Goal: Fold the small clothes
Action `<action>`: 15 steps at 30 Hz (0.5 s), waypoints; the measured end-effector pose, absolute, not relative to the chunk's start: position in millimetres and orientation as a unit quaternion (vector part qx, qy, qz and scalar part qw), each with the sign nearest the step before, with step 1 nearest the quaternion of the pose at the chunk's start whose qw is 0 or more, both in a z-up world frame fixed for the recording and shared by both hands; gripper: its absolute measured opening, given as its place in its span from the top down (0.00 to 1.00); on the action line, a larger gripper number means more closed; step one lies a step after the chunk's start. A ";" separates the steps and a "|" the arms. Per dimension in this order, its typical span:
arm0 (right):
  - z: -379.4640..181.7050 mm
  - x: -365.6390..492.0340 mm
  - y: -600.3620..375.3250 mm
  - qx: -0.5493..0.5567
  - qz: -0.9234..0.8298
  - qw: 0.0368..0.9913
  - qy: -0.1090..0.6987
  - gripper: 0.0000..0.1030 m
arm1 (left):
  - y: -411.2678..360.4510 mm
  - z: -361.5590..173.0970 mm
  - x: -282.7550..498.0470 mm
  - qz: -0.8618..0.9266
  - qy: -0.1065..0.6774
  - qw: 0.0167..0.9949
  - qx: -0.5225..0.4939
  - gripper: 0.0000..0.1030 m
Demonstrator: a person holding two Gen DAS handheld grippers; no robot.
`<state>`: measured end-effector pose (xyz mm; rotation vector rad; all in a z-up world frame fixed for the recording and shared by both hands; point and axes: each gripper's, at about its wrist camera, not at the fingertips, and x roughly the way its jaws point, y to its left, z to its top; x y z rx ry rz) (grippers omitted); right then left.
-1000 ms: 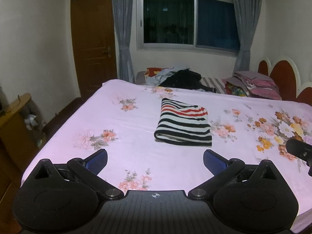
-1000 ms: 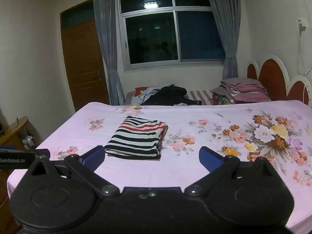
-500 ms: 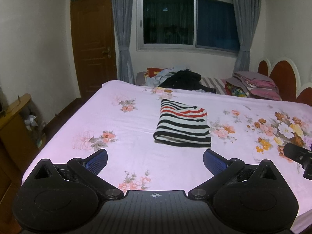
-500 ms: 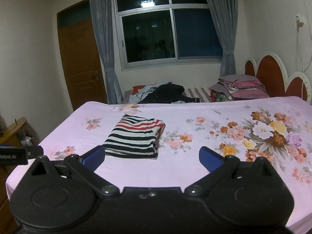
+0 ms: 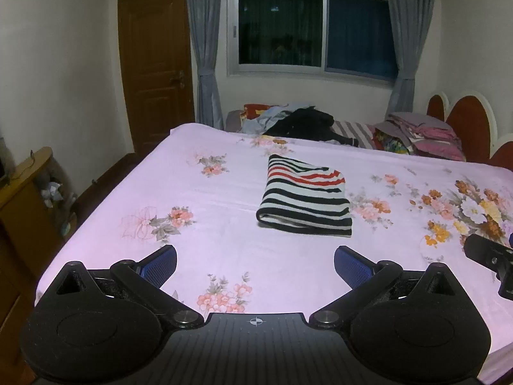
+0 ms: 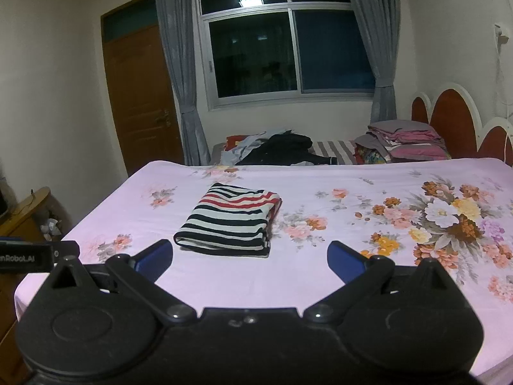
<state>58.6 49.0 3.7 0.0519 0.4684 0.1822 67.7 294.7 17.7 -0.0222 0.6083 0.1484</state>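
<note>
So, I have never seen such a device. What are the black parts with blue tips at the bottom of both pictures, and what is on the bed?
Each picture comes from a camera mounted on a hand-held two-finger gripper; a person carries one in each hand. The black parts are the gripper itself, the blue tips its finger pads. One picture looks along the left gripper, the other along the right gripper. Both are open and hold nothing. On the pink floral bedsheet lies a folded black, white and red striped garment, apart from both grippers. Behind the bed sits a loose pile of clothes.
</note>
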 end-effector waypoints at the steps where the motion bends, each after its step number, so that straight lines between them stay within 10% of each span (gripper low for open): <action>1: 3.3 58.4 49.2 0.025 0.089 0.968 0.232 0.00 | 294.9 17.0 68.4 0.072 0.301 0.951 -0.012 0.00; 15: 1.6 61.0 44.5 0.025 0.088 0.967 0.239 0.00 | 296.0 12.6 73.7 0.073 0.308 0.949 -0.016 0.00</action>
